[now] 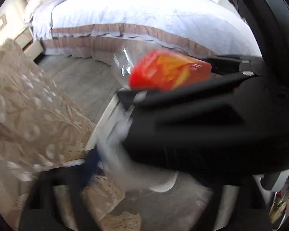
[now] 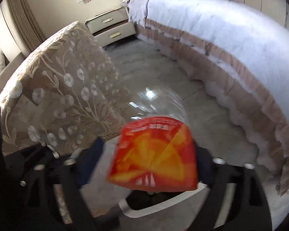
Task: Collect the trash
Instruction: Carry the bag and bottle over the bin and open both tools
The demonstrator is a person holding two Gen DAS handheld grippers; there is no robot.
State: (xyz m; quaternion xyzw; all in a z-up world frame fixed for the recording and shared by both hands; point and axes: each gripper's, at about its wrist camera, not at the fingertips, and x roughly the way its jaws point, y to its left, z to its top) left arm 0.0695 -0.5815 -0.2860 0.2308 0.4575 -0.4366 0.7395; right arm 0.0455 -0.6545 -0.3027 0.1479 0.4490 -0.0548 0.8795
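A clear plastic bottle with a red and orange label (image 2: 156, 152) sits between the fingers of my right gripper (image 2: 150, 165), which is shut on it, above a white trash bin (image 2: 133, 210). The same bottle (image 1: 169, 71) shows in the left wrist view, held by the black right gripper (image 1: 219, 71) that crosses the frame over the bin's white rim (image 1: 104, 123). My left gripper's own fingers (image 1: 90, 161) are blurred and mostly hidden, with something pale and blurred (image 1: 121, 154) near them. I cannot tell their state.
A beige floral-covered piece of furniture (image 2: 57, 96) stands just left of the bin. A round bed with a white quilt and pink skirt (image 2: 221, 38) curves along the right. A nightstand (image 2: 111, 28) stands at the back. Grey tiled floor (image 2: 154, 69) lies between them.
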